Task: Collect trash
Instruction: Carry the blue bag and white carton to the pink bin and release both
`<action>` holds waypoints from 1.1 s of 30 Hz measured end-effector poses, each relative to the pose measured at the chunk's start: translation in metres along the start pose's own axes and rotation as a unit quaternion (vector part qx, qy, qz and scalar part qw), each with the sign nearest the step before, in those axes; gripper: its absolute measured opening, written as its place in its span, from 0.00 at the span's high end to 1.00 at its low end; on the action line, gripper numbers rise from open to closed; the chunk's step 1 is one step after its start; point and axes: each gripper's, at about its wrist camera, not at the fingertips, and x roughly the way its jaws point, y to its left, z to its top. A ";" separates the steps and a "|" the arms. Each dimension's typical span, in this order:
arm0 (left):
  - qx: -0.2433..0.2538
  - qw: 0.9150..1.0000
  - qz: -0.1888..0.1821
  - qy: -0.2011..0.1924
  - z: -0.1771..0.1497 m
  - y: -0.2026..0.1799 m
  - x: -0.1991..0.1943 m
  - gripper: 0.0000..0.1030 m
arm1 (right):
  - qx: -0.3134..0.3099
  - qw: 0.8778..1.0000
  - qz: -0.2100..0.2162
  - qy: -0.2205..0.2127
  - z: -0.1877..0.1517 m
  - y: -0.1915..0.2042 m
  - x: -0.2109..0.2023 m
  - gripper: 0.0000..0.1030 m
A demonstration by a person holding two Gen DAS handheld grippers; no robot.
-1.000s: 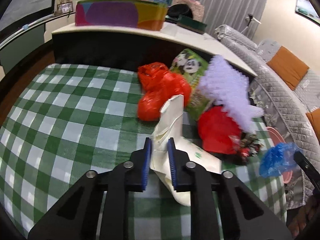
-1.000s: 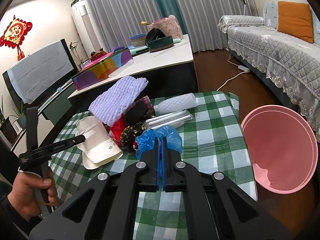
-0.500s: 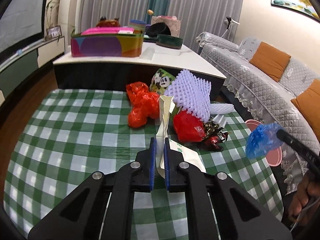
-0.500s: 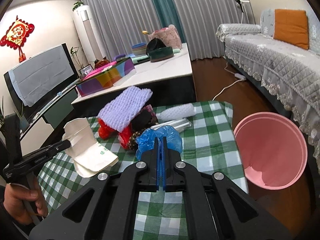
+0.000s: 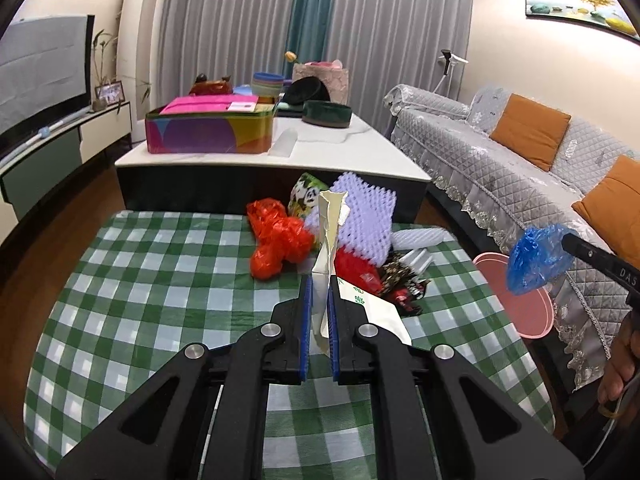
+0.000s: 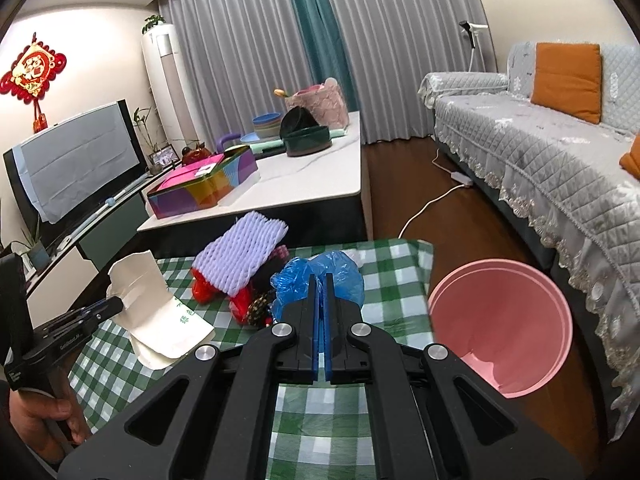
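Note:
My left gripper point(image 5: 319, 280) is shut on a flattened cream paper carton point(image 5: 329, 240), held up above the green checked tablecloth point(image 5: 152, 280). In the right wrist view the same carton point(image 6: 160, 312) hangs at the left from that gripper point(image 6: 120, 303). My right gripper point(image 6: 321, 278) is shut on a crumpled blue plastic bag point(image 6: 320, 276), lifted off the table; that bag point(image 5: 536, 258) shows at the right in the left wrist view. A pink bin point(image 6: 500, 320) stands on the floor right of the table.
More trash lies at the table's far side: a red plastic bag point(image 5: 276, 240), lilac foam netting point(image 5: 368, 216), a panda packet point(image 5: 306, 198), dark wrappers point(image 5: 400, 280). Behind stands a white-topped low table point(image 5: 320, 152) with a colourful box point(image 5: 208, 130). A grey sofa point(image 6: 540, 152) runs along the right.
Both grippers have risen with their loads. The left jaws pinched tighter on the carton and lifted it off the table; the blue bag rose clear of the cloth.

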 end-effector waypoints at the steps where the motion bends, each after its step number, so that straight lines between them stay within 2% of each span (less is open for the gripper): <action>1: 0.003 1.000 0.000 -0.004 0.000 -0.003 -0.003 0.93 | 0.000 1.000 -0.001 -0.001 0.002 -0.002 -0.003 0.98; 12: 0.015 0.999 0.002 -0.037 0.004 -0.024 -0.016 0.93 | -0.010 1.000 -0.013 -0.023 0.040 -0.034 -0.021 0.98; 21: 0.030 0.998 0.007 -0.049 0.006 -0.045 -0.006 0.93 | -0.021 0.998 -0.034 -0.050 0.072 -0.073 -0.023 0.98; 24: 0.035 0.998 0.006 -0.048 0.006 -0.053 0.000 0.93 | -0.014 0.997 -0.048 -0.063 0.071 -0.090 -0.024 0.98; 29: 0.045 0.998 0.002 -0.041 0.004 -0.067 0.012 0.93 | 0.013 0.996 -0.061 -0.059 0.061 -0.118 -0.017 0.98; 33: 0.050 0.998 -0.001 -0.037 0.004 -0.078 0.023 0.93 | 0.010 0.995 -0.076 -0.061 0.057 -0.129 -0.014 0.98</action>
